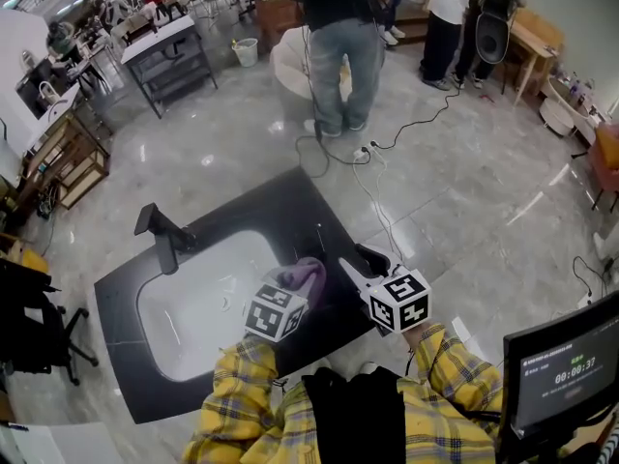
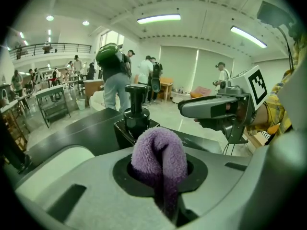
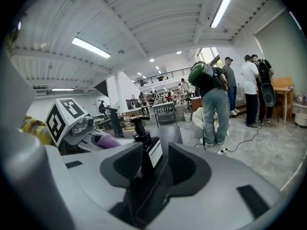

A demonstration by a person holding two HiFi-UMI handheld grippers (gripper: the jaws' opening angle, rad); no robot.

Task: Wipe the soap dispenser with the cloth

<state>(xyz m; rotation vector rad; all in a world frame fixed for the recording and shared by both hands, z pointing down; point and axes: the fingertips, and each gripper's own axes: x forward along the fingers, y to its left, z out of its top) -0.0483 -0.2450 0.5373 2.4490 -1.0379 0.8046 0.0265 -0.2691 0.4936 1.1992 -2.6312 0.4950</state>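
Atop countertop (image 1: 290, 201), right gripper (image 3: 151, 164) clamps soap dispenser (image 3: 143, 143); left gripper (image 2: 160, 178) pinches cloth (image 2: 158, 150) beside it.

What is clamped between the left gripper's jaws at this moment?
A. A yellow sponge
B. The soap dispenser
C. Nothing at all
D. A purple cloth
D: in the left gripper view, the left gripper has its jaws closed on a folded purple cloth, and the black soap dispenser stands beyond it on the dark counter.
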